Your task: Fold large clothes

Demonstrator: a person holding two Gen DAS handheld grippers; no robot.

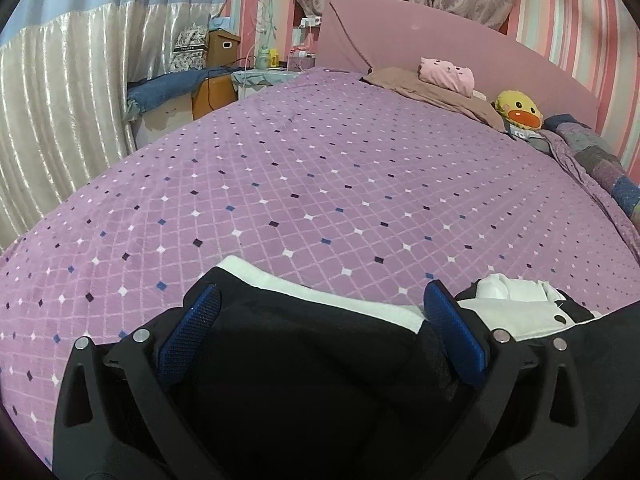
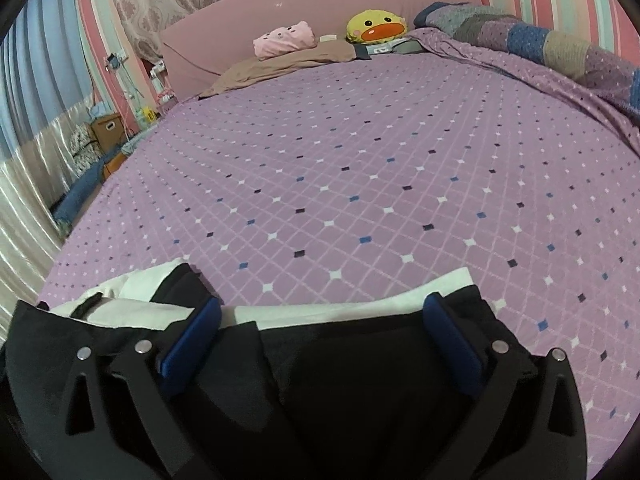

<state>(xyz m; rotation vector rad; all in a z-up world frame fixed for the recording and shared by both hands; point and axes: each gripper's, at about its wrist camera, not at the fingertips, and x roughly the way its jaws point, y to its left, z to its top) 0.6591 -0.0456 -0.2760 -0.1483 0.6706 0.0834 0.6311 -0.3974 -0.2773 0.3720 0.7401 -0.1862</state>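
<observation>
Left claw (image 1: 322, 300), right claw (image 2: 322, 312) — spread wide over black garment (image 1: 300, 360).

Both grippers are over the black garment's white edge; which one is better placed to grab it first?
Probably left. The left gripper is open with the white edge running between its pads. The right gripper, also open, straddles it similarly, so the advantage is slight.

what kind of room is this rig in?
Almost certainly a home bedroom. A large bed with a purple diamond-pattern cover fills both views, with a pink headboard, a pillow and a yellow duck plush at its head. The black-and-white garment lies on the bed's near edge.
</observation>
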